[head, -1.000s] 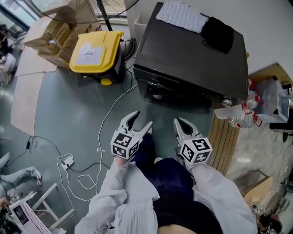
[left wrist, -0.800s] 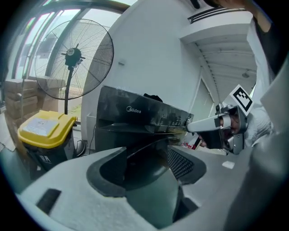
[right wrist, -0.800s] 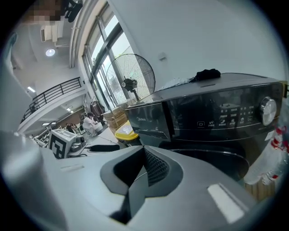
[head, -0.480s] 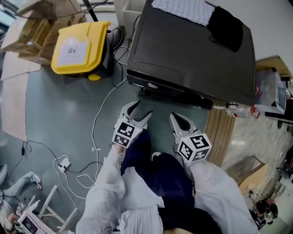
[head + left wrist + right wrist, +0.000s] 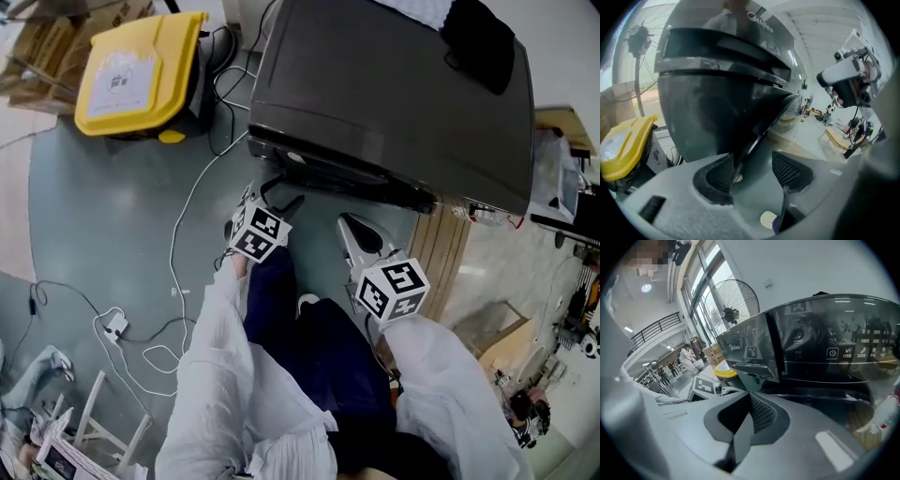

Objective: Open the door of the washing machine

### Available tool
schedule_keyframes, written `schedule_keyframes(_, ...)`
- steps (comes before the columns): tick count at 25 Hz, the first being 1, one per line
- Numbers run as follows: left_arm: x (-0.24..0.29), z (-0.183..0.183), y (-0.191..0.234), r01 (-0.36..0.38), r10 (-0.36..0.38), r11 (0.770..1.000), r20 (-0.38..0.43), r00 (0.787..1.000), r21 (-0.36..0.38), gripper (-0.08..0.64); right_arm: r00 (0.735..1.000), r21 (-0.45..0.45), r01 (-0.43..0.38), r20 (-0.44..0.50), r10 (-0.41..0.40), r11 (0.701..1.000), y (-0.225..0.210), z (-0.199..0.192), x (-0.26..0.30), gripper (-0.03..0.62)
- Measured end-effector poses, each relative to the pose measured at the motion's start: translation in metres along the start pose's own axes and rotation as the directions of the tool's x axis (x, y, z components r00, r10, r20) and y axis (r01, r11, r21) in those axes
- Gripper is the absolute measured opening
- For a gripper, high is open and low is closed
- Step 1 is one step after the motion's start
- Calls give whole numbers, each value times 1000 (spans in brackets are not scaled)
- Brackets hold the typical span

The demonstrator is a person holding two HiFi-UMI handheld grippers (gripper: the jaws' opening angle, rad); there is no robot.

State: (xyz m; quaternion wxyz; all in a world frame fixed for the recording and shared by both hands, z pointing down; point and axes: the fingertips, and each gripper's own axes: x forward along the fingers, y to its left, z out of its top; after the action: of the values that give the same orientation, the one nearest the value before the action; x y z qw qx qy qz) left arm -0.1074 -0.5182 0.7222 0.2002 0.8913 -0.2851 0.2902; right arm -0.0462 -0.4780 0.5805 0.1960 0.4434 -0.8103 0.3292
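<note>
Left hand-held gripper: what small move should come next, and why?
Probably close the left hand-held gripper on the washing machine door's edge. Its jaws have just been closing but stand apart, with that dark edge between them, close to one pad and seemingly not yet pinched; a firm grip should come before pulling.

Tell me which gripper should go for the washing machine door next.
Left. The left gripper is at the front of the washing machine, jaws apart and just closing, with a dark edge of that front between them, not yet clamped. The right gripper hangs farther back, jaws together.
</note>
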Motion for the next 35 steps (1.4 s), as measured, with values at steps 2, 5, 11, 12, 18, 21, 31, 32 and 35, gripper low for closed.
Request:
schedule_keyframes(2, 9, -5, 1, 10, -9, 999, -37, 999, 52, 247, 1000, -1, 1, -8, -1, 1000, 0, -4, 4, 11)
schedule_keyframes(5, 24, -13, -1, 39, -11, 974, -123, 992, 222, 239, 1000, 0, 2, -18, -2, 1000, 1, -8, 8, 12)
schedule_keyframes(11, 33, -19, 3, 67, 24, 906, -209, 978, 418, 155, 1000, 11, -3, -23, 3, 1000, 4, -14, 11, 11)
schedule_keyframes(12, 33, -19, 2, 73, 19, 905, -210, 978, 420, 152, 1000, 11, -2, -25, 2, 1000, 4, -15, 11, 11)
schedule_keyframes(18, 32, -21, 0, 75, 33, 895, -234, 972, 439, 146, 1000, 17, 18, -23, -18, 1000, 1, -18, 6, 11)
schedule_keyframes(21, 30, -23, 0, 66, 47, 894, -239, 970, 444, 143, 1000, 24, 25, -17, -25, 999, 1, -21, 2, 11)
schedule_keyframes(31, 5, -59, -48, 142, -3, 880, -293, 956, 454, 112, 1000, 31, 11, 0, -11, 999, 9, -44, -25, 11)
schedule_keyframes(32, 3, -62, -54, 140, -2, 882, -294, 956, 450, 110, 1000, 29, 9, 4, -9, 1000, 11, -46, -28, 11)
schedule_keyframes(35, -3, -75, -69, 128, 7, 891, -297, 955, 435, 109, 1000, 26, 2, 15, -3, 1000, 14, -59, -41, 11)
